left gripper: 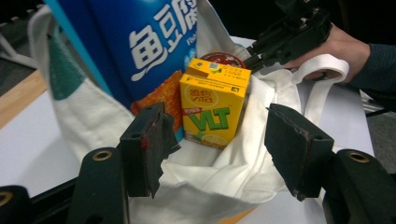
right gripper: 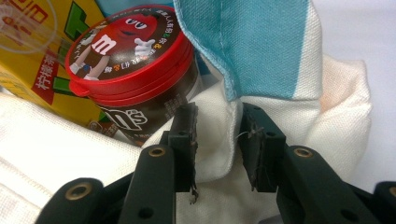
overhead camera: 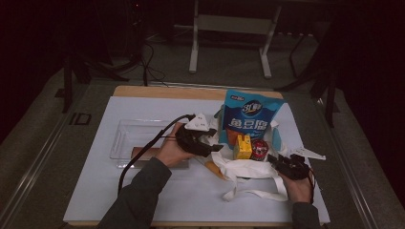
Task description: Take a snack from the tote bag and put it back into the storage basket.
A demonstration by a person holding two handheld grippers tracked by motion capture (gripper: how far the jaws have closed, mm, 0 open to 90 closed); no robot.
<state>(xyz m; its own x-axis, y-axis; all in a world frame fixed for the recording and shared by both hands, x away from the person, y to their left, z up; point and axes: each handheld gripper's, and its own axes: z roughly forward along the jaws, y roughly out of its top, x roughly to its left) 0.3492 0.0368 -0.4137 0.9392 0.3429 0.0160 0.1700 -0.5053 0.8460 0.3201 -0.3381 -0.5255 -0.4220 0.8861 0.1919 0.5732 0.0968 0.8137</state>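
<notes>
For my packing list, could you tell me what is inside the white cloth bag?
White cloth bag holds a blue snack pouch, yellow drink carton and red-lidded candy tub; anything deeper is covered.

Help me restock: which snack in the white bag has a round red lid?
The M&M's tub, between the yellow lemon tea carton and the bag's edge. The carton is boxy; the tall blue pouch is flat.

Clear tray (overhead camera: 125, 138) on white table (overhead camera: 95, 191)
</notes>
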